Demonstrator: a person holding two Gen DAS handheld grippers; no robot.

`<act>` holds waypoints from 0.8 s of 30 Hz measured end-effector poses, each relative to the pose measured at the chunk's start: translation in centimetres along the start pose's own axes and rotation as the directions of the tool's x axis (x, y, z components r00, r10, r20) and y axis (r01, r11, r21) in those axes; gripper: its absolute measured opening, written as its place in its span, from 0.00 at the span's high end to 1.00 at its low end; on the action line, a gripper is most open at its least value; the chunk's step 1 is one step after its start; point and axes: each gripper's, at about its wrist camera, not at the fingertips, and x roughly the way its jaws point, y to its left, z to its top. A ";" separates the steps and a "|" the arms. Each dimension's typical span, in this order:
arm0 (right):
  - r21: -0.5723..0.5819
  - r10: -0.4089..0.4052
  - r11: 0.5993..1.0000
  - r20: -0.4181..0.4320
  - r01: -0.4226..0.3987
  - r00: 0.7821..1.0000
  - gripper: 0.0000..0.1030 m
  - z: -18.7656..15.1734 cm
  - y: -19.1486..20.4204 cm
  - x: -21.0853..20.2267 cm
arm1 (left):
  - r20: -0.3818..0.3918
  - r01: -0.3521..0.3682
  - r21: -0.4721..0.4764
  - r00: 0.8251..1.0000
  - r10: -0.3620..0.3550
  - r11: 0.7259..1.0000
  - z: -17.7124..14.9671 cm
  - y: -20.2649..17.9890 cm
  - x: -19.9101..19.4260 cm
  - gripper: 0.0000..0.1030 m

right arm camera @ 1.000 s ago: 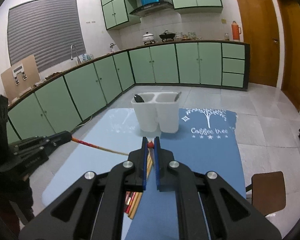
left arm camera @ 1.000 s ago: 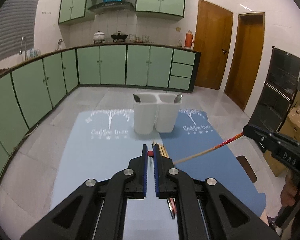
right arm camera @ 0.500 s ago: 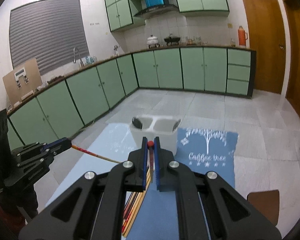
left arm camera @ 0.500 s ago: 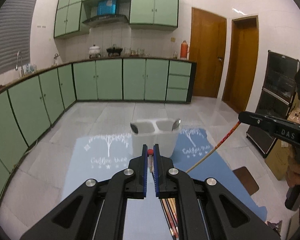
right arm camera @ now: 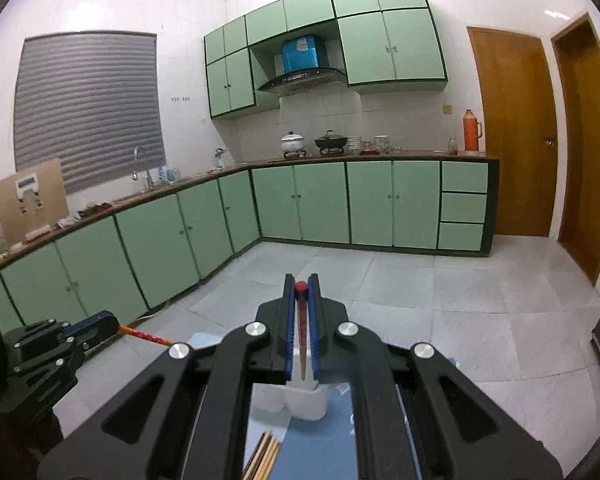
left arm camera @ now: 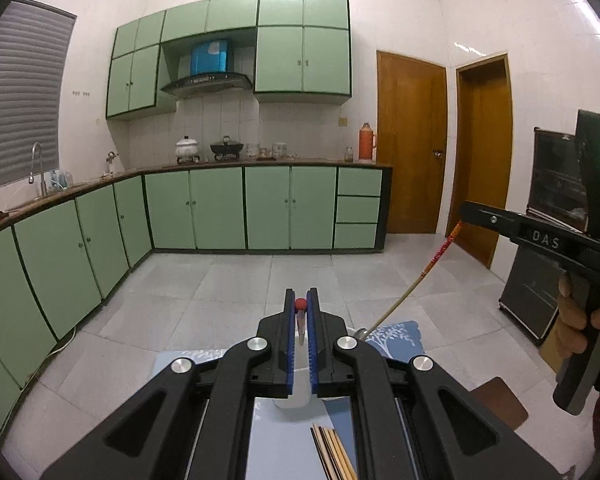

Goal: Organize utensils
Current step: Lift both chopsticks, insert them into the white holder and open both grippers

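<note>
green cabinets (left arm camera: 220,208), tiled floor (left arm camera: 236,280), blue mat (right arm camera: 320,440), left gripper (left arm camera: 301,304) and right gripper (right arm camera: 301,286) each clamping a chopstick (left arm camera: 416,284)

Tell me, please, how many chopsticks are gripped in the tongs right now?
2. The first chopstick is clamped in the left tongs, the second chopstick in the right tongs. Loose chopsticks lie on the blue mat, partly hidden by the tongs.

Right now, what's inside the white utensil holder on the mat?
Little shows: the white utensil holder sits mostly behind the right gripper, which is shut on a chopstick above it. The compartments' contents are covered.
</note>
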 end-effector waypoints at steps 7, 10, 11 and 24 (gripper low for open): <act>0.013 -0.001 1.000 -0.098 0.002 0.995 0.95 -1.9 -0.8 7.1 | -0.083 -0.024 -0.003 0.996 0.024 1.000 -0.6 0.9 5.9 0.95; 0.017 0.014 1.000 -0.149 -0.012 0.989 0.95 -3.3 -0.5 9.2 | -0.126 -0.014 -0.021 0.992 0.012 1.000 -1.3 1.1 7.9 0.95; 0.022 0.018 1.000 -0.161 -0.015 0.987 0.94 -3.6 -0.5 9.7 | -0.136 -0.011 -0.028 0.991 0.007 1.000 -1.5 1.1 8.4 0.95; 0.062 0.013 0.998 -0.115 -0.006 0.993 0.59 -4.6 -0.7 6.7 | -0.121 -0.015 -0.100 0.993 0.002 0.995 -1.7 3.1 7.6 0.69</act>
